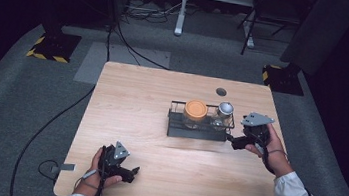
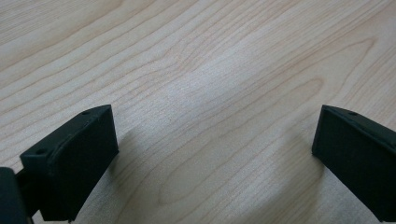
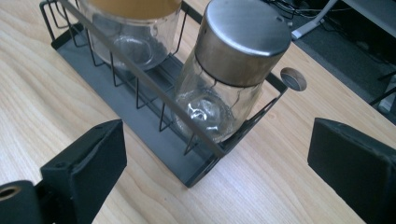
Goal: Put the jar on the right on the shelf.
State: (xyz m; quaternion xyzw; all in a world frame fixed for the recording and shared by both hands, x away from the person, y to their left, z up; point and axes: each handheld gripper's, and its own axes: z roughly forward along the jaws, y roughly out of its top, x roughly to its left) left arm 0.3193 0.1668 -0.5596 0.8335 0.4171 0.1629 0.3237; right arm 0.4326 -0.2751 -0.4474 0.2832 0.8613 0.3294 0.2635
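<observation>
A dark wire rack (image 1: 197, 131) (image 3: 140, 123) stands right of the table's middle. Two glass jars stand in it: a wide one with an orange lid (image 1: 195, 110) (image 3: 133, 28) and a narrower one with a silver metal lid (image 1: 225, 110) (image 3: 233, 60). My right gripper (image 1: 230, 140) (image 3: 217, 170) is open at the rack's right end, its jaws wide apart just short of the silver-lidded jar with nothing between them. My left gripper (image 1: 134, 172) (image 2: 215, 158) rests low over bare wood near the front left edge, open and holding nothing.
The wooden table (image 1: 161, 106) has a small round hole (image 1: 221, 91) (image 3: 293, 79) behind the rack. Cables trail on the grey floor (image 1: 48, 128) to the left and behind. Stand feet with yellow-black tape (image 1: 50, 47) and a white frame (image 1: 183, 8) stand beyond the table.
</observation>
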